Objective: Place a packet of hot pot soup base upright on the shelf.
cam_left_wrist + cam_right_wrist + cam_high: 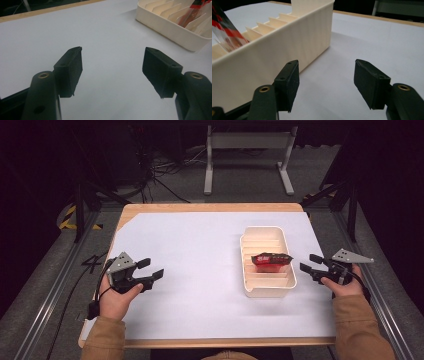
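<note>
Overhead, one cream slotted tray stood on the white sheet that covered the wooden table, set right of centre with its long side running away from the person. One red-and-black snack packet lay across the tray's dividers near the middle, its ends reaching toward both long walls; in the left gripper view the packet appeared at the far upper right, tilted among the dividers. Two grippers were in play. The left gripper rested low over the bare sheet at the left, well apart from the tray, its jaws spread wide with nothing between them, and its own view showed bare white sheet between them. The right gripper sat just beside the tray's right wall, jaws likewise wide apart and empty, pointing toward the packet. In the right gripper view the tray wall rose close beside one jaw and stood between that gripper and the packet, of which a corner showed above the rim. Beyond the table, one grey metal stand stood on the floor, with a tangle of dark cables to its left.
</note>
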`<state>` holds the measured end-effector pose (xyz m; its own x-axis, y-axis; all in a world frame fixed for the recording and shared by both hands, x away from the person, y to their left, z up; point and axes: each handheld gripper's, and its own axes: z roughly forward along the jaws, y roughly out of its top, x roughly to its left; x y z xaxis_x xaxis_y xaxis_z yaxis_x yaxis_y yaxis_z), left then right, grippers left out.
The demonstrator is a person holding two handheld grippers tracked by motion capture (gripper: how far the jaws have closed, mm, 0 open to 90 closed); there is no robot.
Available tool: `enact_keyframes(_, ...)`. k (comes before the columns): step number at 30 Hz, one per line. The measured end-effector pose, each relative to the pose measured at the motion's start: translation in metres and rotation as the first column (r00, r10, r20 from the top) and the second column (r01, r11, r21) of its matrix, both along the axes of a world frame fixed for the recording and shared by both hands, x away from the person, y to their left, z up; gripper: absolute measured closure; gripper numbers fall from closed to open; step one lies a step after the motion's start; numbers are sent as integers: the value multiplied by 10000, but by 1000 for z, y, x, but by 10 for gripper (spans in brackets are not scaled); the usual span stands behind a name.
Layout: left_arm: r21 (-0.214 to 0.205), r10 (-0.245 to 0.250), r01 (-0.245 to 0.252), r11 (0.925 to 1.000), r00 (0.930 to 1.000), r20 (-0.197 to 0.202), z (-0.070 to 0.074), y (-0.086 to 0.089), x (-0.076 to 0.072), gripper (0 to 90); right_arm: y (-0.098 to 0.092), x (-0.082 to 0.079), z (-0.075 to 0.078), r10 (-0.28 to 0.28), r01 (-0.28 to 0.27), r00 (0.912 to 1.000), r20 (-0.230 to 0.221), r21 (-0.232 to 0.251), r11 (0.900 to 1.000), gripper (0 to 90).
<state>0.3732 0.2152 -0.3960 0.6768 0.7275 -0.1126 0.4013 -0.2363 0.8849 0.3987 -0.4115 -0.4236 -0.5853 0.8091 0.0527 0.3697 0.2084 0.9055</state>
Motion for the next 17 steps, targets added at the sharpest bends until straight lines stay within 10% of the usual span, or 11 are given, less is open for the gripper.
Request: enact_keyframes(17,-42,85,-87,10000,9992,-403,-11,1,4,339,7,1,-9,-84,83,10000,-37,-82,9999,382)
